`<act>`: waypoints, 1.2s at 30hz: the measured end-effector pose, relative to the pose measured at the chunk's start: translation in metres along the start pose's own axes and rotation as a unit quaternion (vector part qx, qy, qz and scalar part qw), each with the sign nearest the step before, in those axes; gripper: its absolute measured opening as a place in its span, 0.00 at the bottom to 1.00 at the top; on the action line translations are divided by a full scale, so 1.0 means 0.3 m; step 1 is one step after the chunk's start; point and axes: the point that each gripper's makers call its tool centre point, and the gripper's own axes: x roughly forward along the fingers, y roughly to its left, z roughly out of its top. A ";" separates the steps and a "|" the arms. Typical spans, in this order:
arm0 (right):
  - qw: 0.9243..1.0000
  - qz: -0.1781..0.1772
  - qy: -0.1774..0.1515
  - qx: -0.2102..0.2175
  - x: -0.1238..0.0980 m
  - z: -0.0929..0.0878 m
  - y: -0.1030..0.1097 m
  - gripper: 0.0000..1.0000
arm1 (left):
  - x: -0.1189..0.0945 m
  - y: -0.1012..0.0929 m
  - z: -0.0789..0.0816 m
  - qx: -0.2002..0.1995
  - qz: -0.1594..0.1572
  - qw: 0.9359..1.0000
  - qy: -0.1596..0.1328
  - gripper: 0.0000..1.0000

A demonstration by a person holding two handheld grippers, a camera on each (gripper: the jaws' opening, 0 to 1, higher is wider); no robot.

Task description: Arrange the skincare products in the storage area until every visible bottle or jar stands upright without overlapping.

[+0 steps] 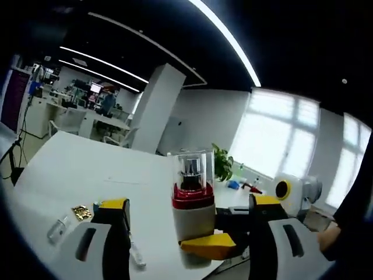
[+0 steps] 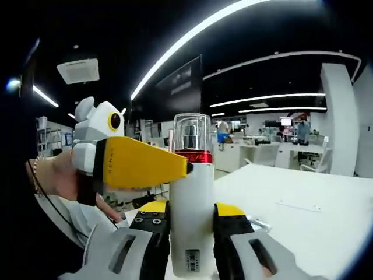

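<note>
A skincare bottle (image 2: 191,210) with a white body, a red band and a clear cap stands upright between the yellow-tipped jaws of my right gripper (image 2: 192,207), which is shut on its lower body. In the left gripper view the same bottle (image 1: 192,201) sits in the wide gap of my left gripper (image 1: 189,201), whose jaws stand open and well clear of it on both sides. The right gripper's yellow jaw (image 1: 210,246) hides the bottle's base there. In the right gripper view the left gripper's yellow jaw (image 2: 143,163) reaches the bottle's red band from the left.
A white table (image 1: 87,169) stretches away, with a small clear vial (image 1: 58,228), a gold packet (image 1: 81,212) and a white tube (image 1: 137,255) near its front left. A potted plant (image 1: 222,162) stands at the far edge. A hand (image 2: 55,175) holds the left gripper.
</note>
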 end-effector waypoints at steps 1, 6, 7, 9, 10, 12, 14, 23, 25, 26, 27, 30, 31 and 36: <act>1.000 -0.002 -0.001 -0.002 -0.001 0.001 0.000 0.18 | 0.003 0.002 -0.007 0.004 0.004 1.000 0.007 0.68; 1.000 -0.011 -0.002 -0.010 -0.004 0.014 0.007 0.19 | 0.016 -0.007 -0.015 0.011 0.007 1.000 0.012 0.56; 1.000 -0.014 -0.001 -0.014 -0.003 0.016 0.010 0.19 | 0.018 -0.009 -0.010 0.007 0.005 1.000 0.006 0.55; 1.000 -0.014 0.000 -0.019 -0.002 0.017 0.016 0.19 | 0.022 -0.017 -0.007 0.004 0.004 1.000 -0.001 0.51; 1.000 -0.014 0.000 -0.019 -0.004 0.020 0.019 0.19 | 0.024 -0.020 -0.008 0.003 0.004 1.000 -0.001 0.48; 1.000 -0.010 0.000 -0.014 -0.007 0.022 0.025 0.19 | 0.025 -0.019 -0.007 0.010 0.008 1.000 -0.006 0.42; 1.000 -0.010 0.001 -0.013 -0.008 0.022 0.026 0.19 | 0.027 -0.023 -0.008 0.019 0.010 1.000 -0.010 0.36; 0.999 -0.021 0.014 -0.023 -0.021 0.017 0.017 0.19 | 0.030 -0.040 -0.025 0.014 0.018 1.000 -0.009 0.27; 0.999 -0.021 0.016 -0.020 -0.022 0.015 0.017 0.19 | 0.031 -0.042 -0.026 0.015 0.017 1.000 -0.005 0.27; 0.999 -0.024 0.016 -0.017 -0.022 0.016 0.018 0.19 | 0.030 -0.049 -0.026 0.016 0.011 1.000 -0.004 0.26; 0.999 -0.027 0.014 -0.014 -0.023 0.019 0.017 0.19 | 0.030 -0.054 -0.023 0.019 0.007 1.000 -0.005 0.26; 1.000 -0.025 0.014 -0.007 -0.027 0.036 0.025 0.19 | 0.023 -0.051 -0.012 -0.005 0.003 1.000 -0.005 0.25; 1.000 -0.023 0.015 -0.007 -0.027 0.039 0.027 0.20 | 0.018 -0.049 -0.009 -0.025 0.002 1.000 -0.006 0.25; 1.000 0.031 0.003 0.000 -0.032 0.055 0.063 0.20 | -0.007 -0.050 0.002 -0.047 -0.033 0.998 0.001 0.25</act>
